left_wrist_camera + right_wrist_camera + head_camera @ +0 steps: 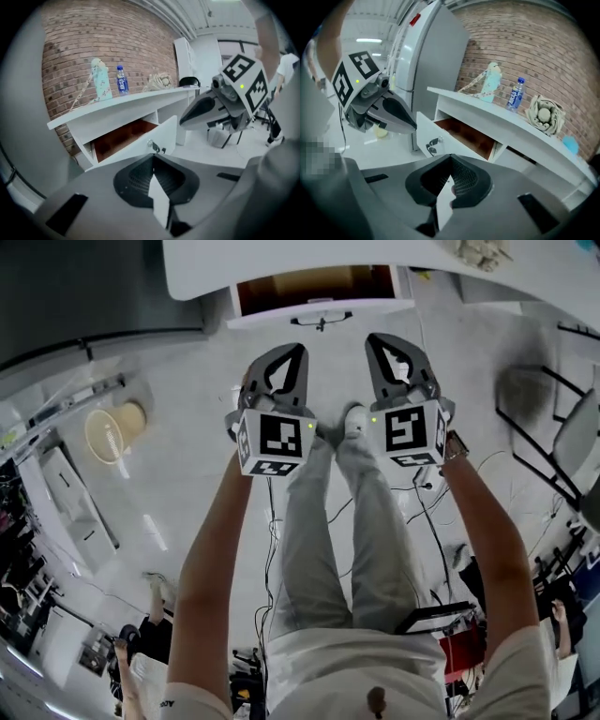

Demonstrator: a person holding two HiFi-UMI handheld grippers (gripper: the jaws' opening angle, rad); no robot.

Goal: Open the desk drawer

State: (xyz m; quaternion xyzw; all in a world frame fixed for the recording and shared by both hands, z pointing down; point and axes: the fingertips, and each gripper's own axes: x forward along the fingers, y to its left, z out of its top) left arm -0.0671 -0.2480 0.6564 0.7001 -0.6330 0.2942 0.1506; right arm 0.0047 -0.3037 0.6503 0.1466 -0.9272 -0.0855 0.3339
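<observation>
drawer (319, 289) stands pulled out from under the white desk (281, 257) at the far edge of the head view, its brown inside open to the camera and its white front panel carrying a dark handle (322, 321) in the middle. both claws are on the near side of it, side by side, pointing toward it and downward. the left gripper (296, 351) sits near and to the left of the handle, the right gripper (375, 339) near and to the right, so the handle lies between the two lines they point along. neither one touches the drawer: a strip of pale floor (187, 427) shows between the jaw tips and the front panel. in the left gripper view the jaws are pressed together with nothing caught between them, and the open drawer lies beyond them, a little to the left, with the other claw off to the right. the right gripper view shows the same of its own jaws, closed tight and empty, the drawer just beyond and slightly right. on the desk top stand a small water bottle (122, 80) and a pale blue-green container (100, 80) against a brick wall (117, 42). the person's legs (347, 540) show nearer, between the two arms
</observation>
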